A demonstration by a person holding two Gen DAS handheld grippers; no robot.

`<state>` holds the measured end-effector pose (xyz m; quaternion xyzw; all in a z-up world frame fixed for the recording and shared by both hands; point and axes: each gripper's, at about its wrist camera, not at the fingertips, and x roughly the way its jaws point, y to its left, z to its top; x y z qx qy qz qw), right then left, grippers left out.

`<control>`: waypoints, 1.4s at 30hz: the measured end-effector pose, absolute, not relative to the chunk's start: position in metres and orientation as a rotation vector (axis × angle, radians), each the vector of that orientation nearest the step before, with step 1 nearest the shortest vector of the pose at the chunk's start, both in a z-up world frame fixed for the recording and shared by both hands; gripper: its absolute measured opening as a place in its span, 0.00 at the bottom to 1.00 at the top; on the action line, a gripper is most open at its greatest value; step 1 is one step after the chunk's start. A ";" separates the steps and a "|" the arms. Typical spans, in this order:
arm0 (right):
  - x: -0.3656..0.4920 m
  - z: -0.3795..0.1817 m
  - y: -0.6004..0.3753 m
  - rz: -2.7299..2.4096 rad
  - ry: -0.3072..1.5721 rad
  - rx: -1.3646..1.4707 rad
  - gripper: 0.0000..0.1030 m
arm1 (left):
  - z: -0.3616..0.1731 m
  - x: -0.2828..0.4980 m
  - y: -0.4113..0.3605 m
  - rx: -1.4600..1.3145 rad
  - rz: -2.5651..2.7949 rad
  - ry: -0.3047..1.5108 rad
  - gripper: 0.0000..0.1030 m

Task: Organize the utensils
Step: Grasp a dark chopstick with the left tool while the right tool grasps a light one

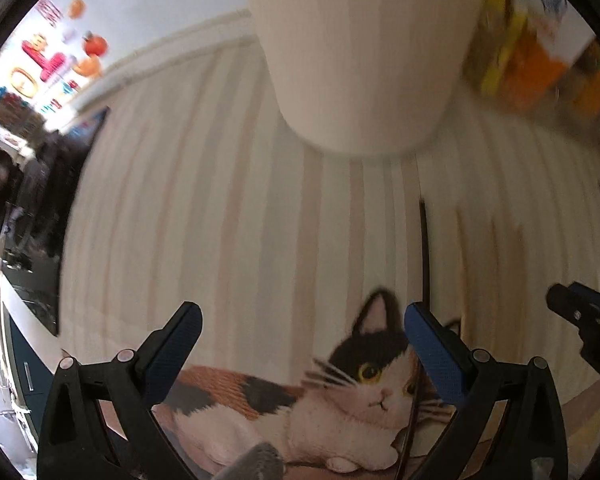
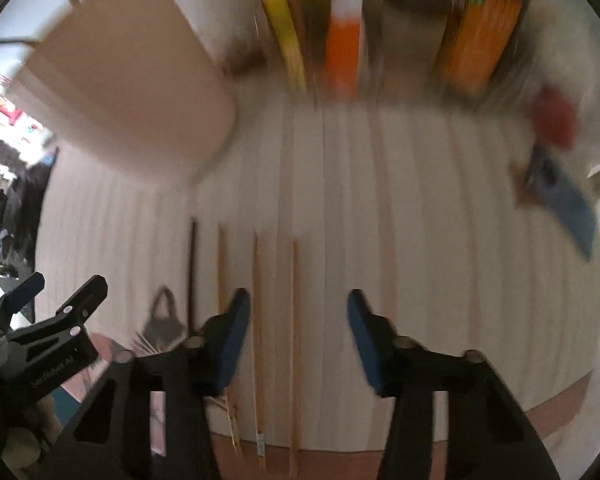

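Several chopsticks lie side by side on a striped cream mat (image 2: 420,220): one dark chopstick (image 2: 191,272) and light wooden chopsticks (image 2: 295,340). The dark chopstick also shows in the left wrist view (image 1: 425,256). A tall white holder cup (image 1: 360,52) stands at the back; in the right wrist view the cup (image 2: 132,92) is at upper left, blurred. My left gripper (image 1: 302,320) is open and empty above a cat picture (image 1: 364,376). My right gripper (image 2: 298,304) is open and empty, just above the wooden chopsticks.
Yellow and orange boxes (image 2: 340,48) stand along the back of the table. A blue flat object (image 2: 568,200) and a red thing (image 2: 552,116) lie at the right. The table edge runs along the left, with a cluttered room beyond.
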<state>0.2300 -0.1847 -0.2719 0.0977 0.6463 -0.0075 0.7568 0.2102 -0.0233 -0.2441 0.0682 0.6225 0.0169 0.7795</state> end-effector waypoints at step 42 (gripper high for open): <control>0.219 -0.320 -0.230 -0.120 1.557 0.060 0.07 | -0.279 0.220 -0.026 0.021 -0.083 1.451 0.03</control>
